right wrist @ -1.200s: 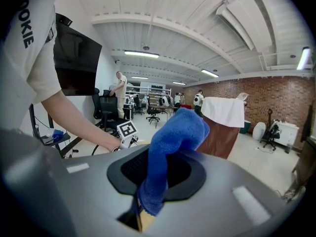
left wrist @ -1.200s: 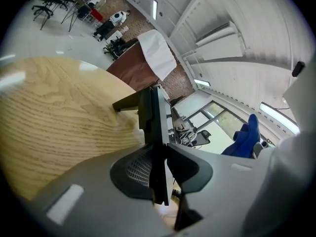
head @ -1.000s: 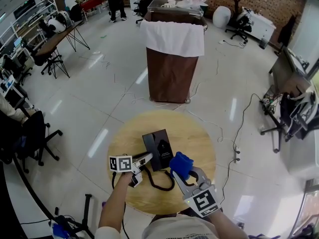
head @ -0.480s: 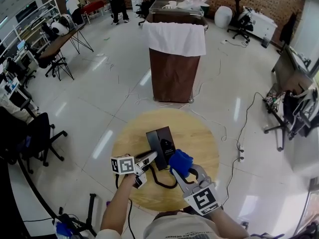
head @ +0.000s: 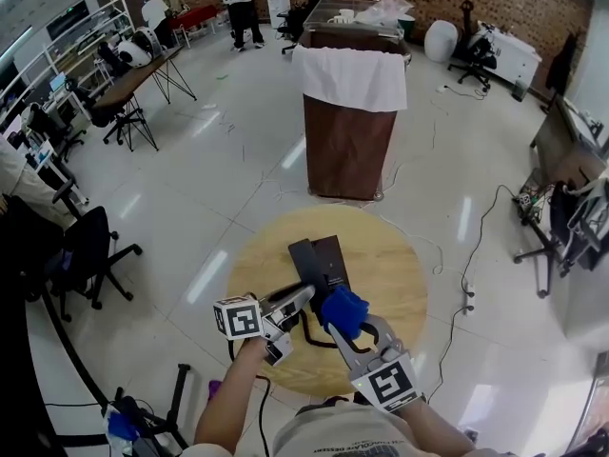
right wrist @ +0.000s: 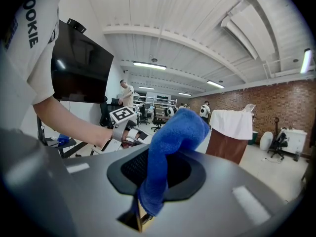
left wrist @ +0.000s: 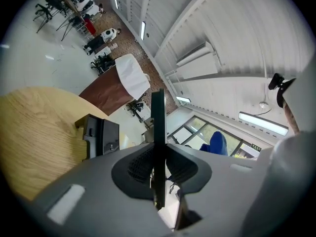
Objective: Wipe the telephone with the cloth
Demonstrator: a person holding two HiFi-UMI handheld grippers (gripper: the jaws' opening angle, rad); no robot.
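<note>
A: So, what is the left tool (head: 299,299) doing?

B: Its two jaws are squeezed tight on a thin black piece (left wrist: 158,127). The piece stands straight up between them. From the left tool's own camera we see only its skinny edge.

A: Is that piece part of the phone?

B: I cannot tell which part it is. From above it looks like a flat dark slab poking out past the left tool's tip.

A: Where is the telephone (head: 335,258)?

B: It sits on the round wooden counter (head: 400,265), just ahead of the left tool's tip and right beside the piece it holds.

A: What is that black curly thing?

B: That is a cord (head: 306,329). It lies on the counter between the two tools.

A: And the right tool (head: 350,329)?

B: Its jaws are pinched on the blue cloth (head: 344,308). The cloth bunches up in a soft lump out of the tip.

A: Where is the cloth, then?

B: It is just to the right of the left tool's tip, close to the near end of the telephone. I cannot tell if it is touching the telephone.

A: Anything farther away?

B: Yes, a tall brown stand (head: 350,141) with a white sheet (head: 354,76) over its top. It is on the floor, well ahead of both tools.
</note>
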